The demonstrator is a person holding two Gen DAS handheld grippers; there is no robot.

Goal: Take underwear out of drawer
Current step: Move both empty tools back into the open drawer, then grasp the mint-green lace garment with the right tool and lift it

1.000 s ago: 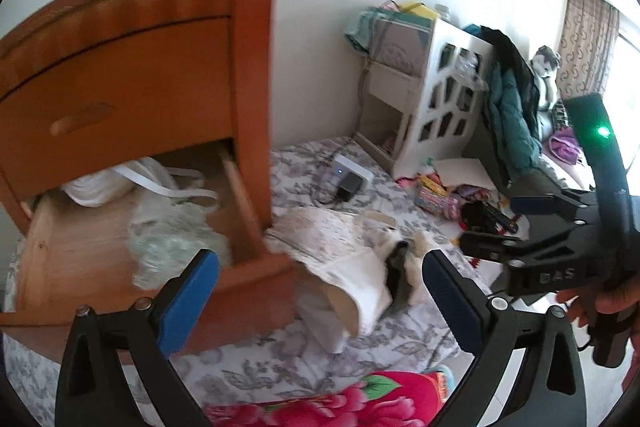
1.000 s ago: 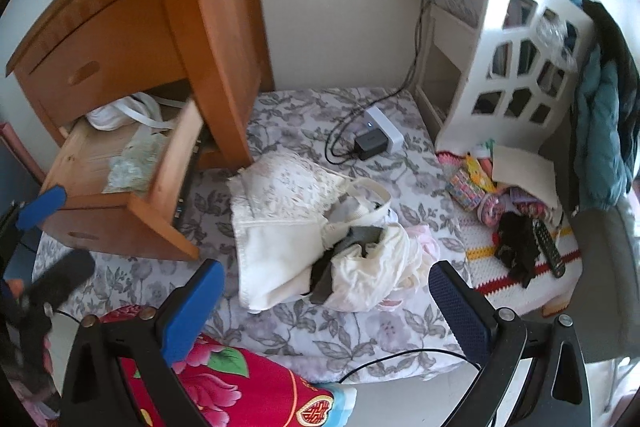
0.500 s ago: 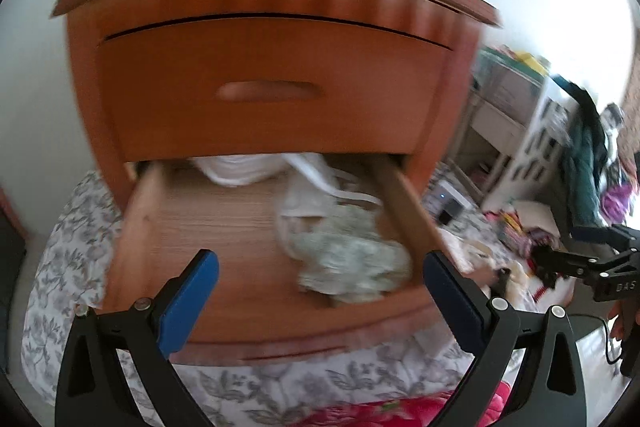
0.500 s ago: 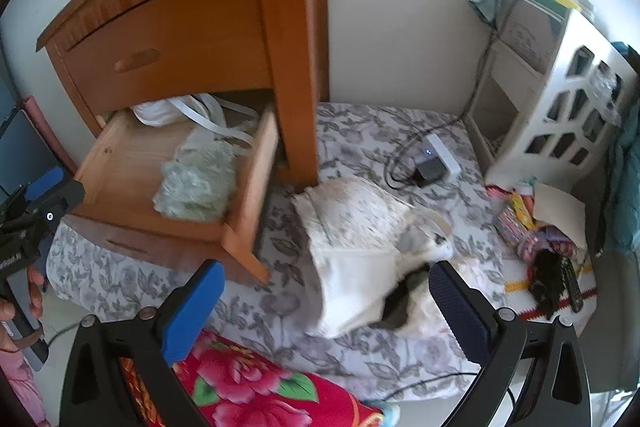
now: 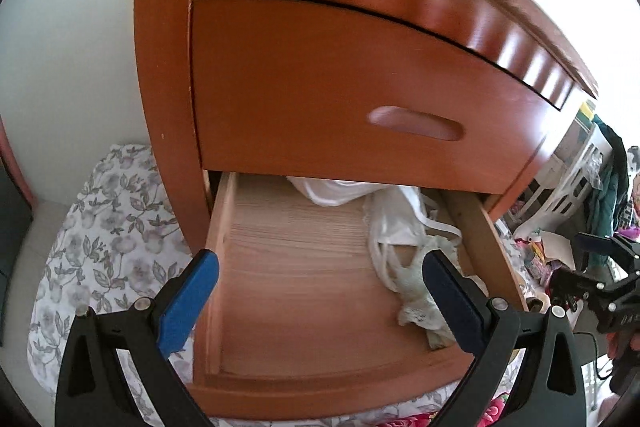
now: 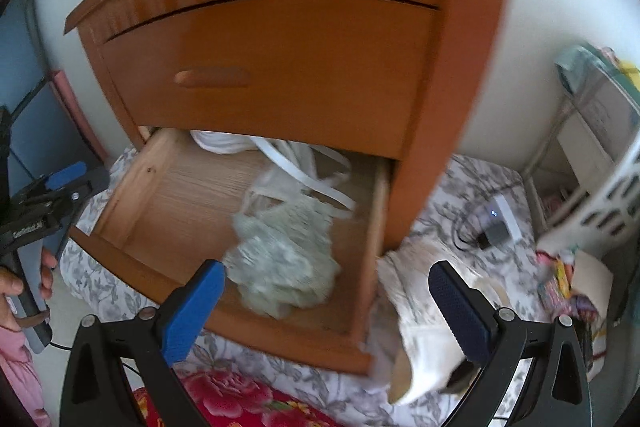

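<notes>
Both tongs now nearer the open drawer [image 5: 304,267], left tongs [image 5: 316,291] and right tongs [image 6: 326,301] wide, empty; gripper lettering unreadable.

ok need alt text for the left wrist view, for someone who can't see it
An open left gripper hovers over a pulled-out wooden drawer at the bottom of an orange-brown nightstand. Pale green lace underwear and white garments lie along the drawer's right side. The right gripper shows at the far right edge.
</notes>
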